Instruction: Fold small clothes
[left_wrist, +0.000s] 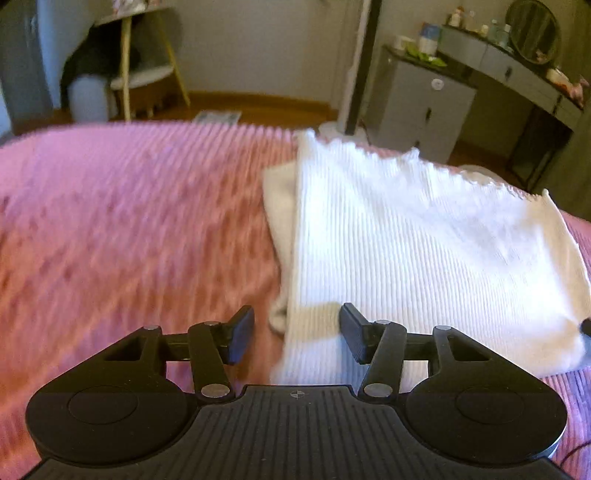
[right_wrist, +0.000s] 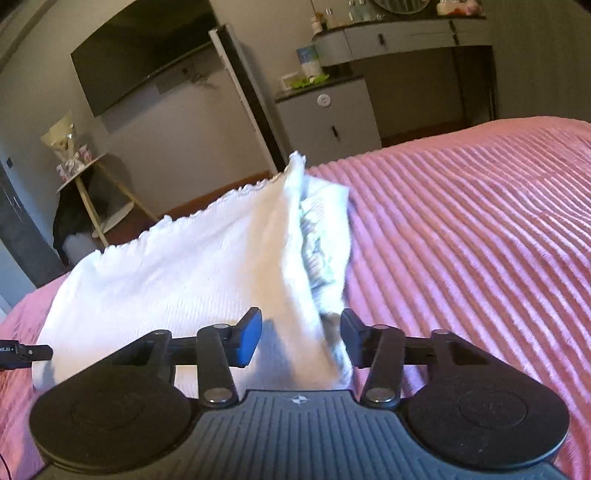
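A white ribbed garment (left_wrist: 424, 243) with a scalloped hem lies folded on the pink ribbed bedspread (left_wrist: 129, 229). My left gripper (left_wrist: 297, 334) is open, its jaws straddling the garment's near left edge just above the bed. In the right wrist view the same garment (right_wrist: 177, 280) lies left of centre, its right edge lifted in a fold. My right gripper (right_wrist: 301, 339) is open with that right edge between its jaws. The other gripper's tip (right_wrist: 26, 354) shows at the far left.
The pink bedspread (right_wrist: 480, 240) stretches to the right. Beyond the bed stand a grey cabinet (left_wrist: 417, 107), a dressing table with a round mirror (left_wrist: 532, 33), a wall-mounted TV (right_wrist: 144, 48) and a small wooden side table (right_wrist: 92, 192).
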